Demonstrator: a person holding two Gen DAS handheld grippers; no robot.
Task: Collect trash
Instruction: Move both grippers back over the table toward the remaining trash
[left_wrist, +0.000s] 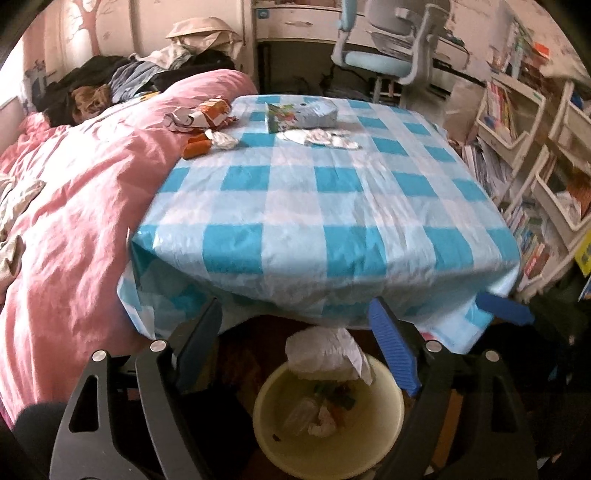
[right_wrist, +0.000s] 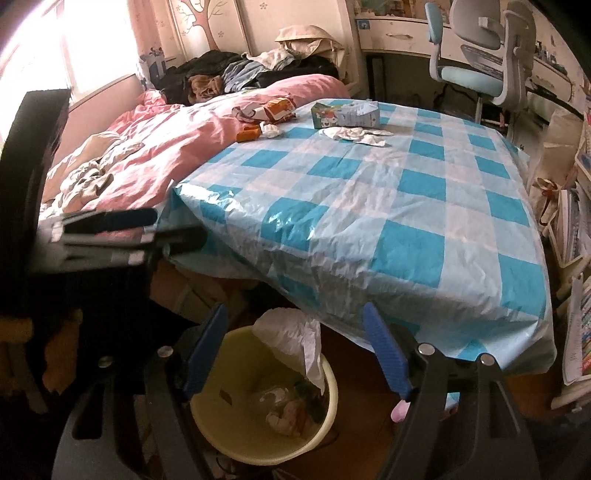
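On my left the pink bed (left_wrist: 74, 206) meets the checked surface (left_wrist: 325, 206). My left gripper (left_wrist: 295, 347) hangs over the yellow bin (left_wrist: 391, 402), fingers spread with nothing between them. White paper (left_wrist: 325, 354) drapes on the bin's far rim; what lies inside looks like wrappers, though it's blurred. My right gripper (right_wrist: 295, 350) is also spread and empty, above the bin. More trash (left_wrist: 207, 118) sits at the surface's far edge beside a carton (left_wrist: 301, 116).

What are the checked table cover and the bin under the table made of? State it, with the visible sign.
Table cover: looks like thin plastic sheet, glossy; it crinkles and throws sharp glints. Bin: probably moulded plastic, pale yellow, smooth and matte, with a rolled rim.
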